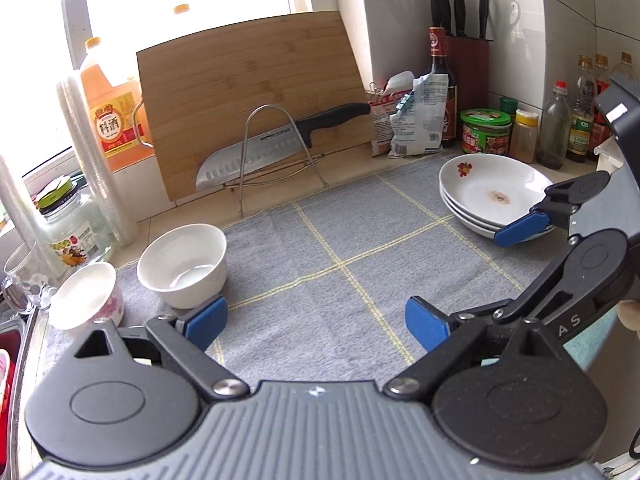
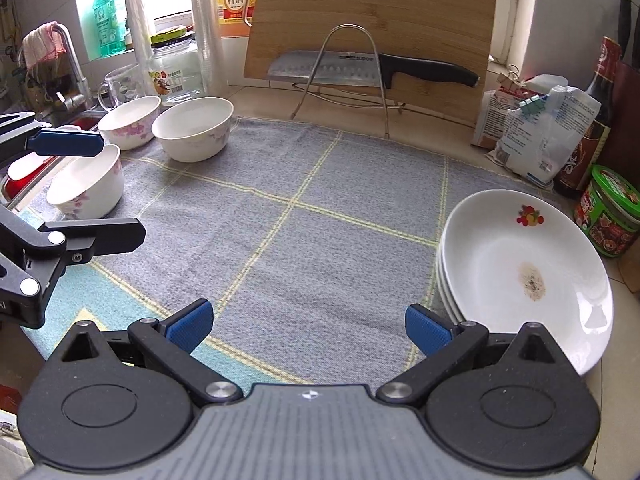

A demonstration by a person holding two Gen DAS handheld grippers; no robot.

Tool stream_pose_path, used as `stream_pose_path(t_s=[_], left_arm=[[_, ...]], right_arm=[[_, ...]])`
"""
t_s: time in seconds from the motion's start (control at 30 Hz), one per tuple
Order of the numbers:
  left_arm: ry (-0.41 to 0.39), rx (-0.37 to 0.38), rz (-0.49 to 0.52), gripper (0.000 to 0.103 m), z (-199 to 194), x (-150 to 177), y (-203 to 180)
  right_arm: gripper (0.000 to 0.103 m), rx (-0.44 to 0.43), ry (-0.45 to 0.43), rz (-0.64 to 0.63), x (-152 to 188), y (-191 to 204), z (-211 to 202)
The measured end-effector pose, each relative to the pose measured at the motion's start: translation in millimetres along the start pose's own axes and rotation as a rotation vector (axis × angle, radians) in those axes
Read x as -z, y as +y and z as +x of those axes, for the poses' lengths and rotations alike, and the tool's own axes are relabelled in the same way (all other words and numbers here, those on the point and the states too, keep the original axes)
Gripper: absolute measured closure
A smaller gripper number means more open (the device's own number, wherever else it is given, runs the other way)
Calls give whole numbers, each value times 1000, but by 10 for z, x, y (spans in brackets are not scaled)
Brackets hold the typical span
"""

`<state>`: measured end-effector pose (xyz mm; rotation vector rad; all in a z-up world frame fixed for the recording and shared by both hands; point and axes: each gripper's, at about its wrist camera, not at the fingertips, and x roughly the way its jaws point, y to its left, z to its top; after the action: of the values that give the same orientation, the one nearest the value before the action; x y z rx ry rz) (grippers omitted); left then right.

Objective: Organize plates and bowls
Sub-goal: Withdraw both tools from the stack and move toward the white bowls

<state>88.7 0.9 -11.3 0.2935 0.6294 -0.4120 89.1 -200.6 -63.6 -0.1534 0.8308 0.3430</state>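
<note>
Hovering over the grey checked cloth, I hold my right claw with its blue pads spread wide and nothing between them; my left claw is spread just as wide and just as bare. From the right wrist view, the stack of white plates sits at about three o'clock, just beside my right pad, the top one marked with a brown smear and a small fruit print. Three white bowls cluster at ten o'clock: the plain bowl, a flowered bowl touching it, and a nearer flowered bowl beneath my left claw's upper finger. At twelve o'clock a bamboo cutting board leans in a wire rack with a black-handled knife across it. A green-lidded jar and paper packets crowd behind the plates at two o'clock.
</note>
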Motion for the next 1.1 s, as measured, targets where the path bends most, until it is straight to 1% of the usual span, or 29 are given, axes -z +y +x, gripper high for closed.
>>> stream_pose_path(t_s=[0.4, 0.57, 0.7, 0.83, 1.1], left_arm=[[58, -77, -66, 8, -145, 462, 835], [98, -83, -78, 8, -124, 649, 1145], [128, -73, -61, 8, -42, 801, 1312], [141, -48, -46, 8, 32, 890, 1419], [116, 9, 9, 8, 167, 948, 1493]], right_arm=[[0, -45, 15, -77, -402, 813, 403], [0, -64, 4, -110, -596, 1103, 521], [0, -86, -5, -126, -708, 1290, 597], [0, -122, -12, -136, -812, 1460, 652], [0, -197, -16, -157, -1022, 1789, 860]])
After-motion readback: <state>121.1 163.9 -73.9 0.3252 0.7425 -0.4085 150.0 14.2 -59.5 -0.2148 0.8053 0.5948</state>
